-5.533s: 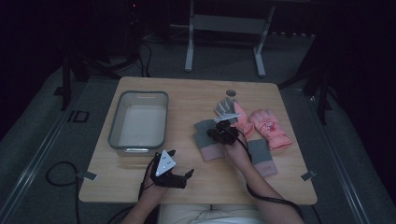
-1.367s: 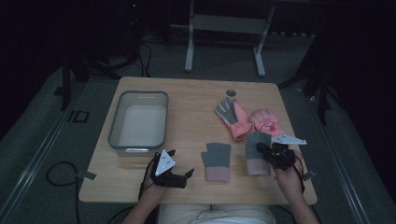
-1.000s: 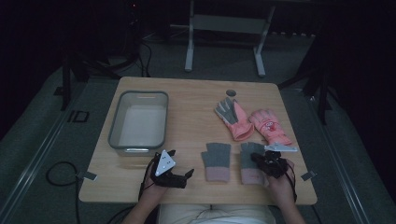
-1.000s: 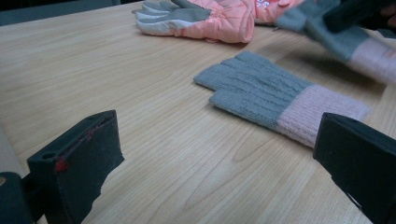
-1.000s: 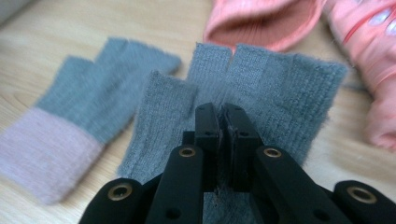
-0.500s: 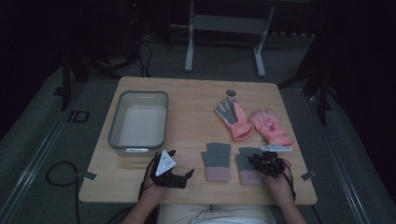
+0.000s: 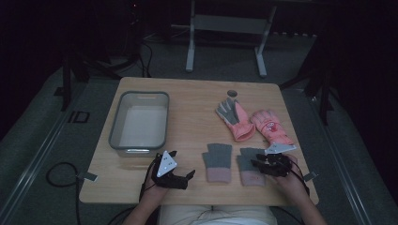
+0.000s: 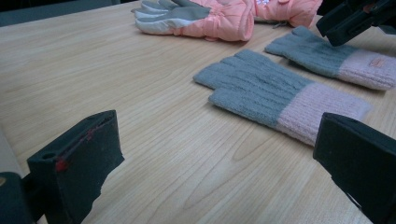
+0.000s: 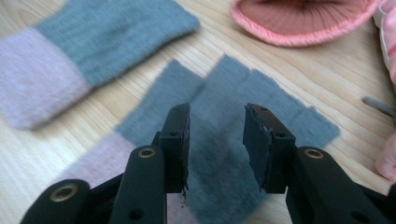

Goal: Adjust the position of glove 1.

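Gloves are laid out on the pale wooden surface (image 7: 192,112), with the grey plastic tub (image 7: 139,122) taken as landmark. To the right of the tub, at the near edge, two grey knitted fingerless gloves with pink cuffs are seen side by side: the nearer glove (image 7: 218,161) and the farther glove (image 7: 249,165), long axes running away from the person, cuffs nearest. Beyond them, two pink padded gloves (image 7: 234,117) are seen. The right claw (image 9: 216,140) is held over the farther glove with its jaws apart, nothing clamped; the grey knit lies directly beneath and ahead. The left claw (image 7: 174,174), just below the tub, is seen wide open and empty.
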Motion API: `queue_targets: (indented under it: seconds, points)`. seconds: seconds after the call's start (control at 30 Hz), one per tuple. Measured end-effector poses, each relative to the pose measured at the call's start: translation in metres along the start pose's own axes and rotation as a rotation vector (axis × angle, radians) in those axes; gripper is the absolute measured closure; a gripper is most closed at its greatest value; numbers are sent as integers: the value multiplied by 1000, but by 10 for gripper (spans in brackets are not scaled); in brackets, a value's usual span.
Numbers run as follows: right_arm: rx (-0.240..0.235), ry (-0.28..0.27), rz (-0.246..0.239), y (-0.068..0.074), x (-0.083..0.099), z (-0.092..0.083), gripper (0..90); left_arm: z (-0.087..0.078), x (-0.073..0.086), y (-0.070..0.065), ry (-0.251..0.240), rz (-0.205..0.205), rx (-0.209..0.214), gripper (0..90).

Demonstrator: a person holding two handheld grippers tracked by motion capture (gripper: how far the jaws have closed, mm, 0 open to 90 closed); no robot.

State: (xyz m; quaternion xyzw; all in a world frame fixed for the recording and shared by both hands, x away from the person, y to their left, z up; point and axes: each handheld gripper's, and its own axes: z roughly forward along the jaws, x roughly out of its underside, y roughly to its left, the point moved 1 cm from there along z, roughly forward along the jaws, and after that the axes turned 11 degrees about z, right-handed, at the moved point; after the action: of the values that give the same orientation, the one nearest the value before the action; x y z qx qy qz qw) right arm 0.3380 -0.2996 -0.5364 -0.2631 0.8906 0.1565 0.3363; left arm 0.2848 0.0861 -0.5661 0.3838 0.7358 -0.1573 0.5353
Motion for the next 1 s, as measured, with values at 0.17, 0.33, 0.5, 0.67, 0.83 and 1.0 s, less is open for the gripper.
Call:
queue_targets:
  seconds: [0.17,0.33,0.5,0.67,0.83,1.0]
  points:
    - [-12,12,17,-1,5,7,603,0,0,0,-1,-4,1,6]
    - [28,6,29,4,12,12,691,0,0,0,0,-2,3,6]
    - [66,6,57,11,12,13,829,0,0,0,-3,-6,2,6]
    - [65,0,145,9,7,10,856,0,0,0,-4,-7,2,6]
    - [56,-58,151,15,-9,-6,857,0,0,0,-3,-9,2,6]
    - [-9,-102,149,28,-34,-21,857,0,0,0,-2,-7,2,6]
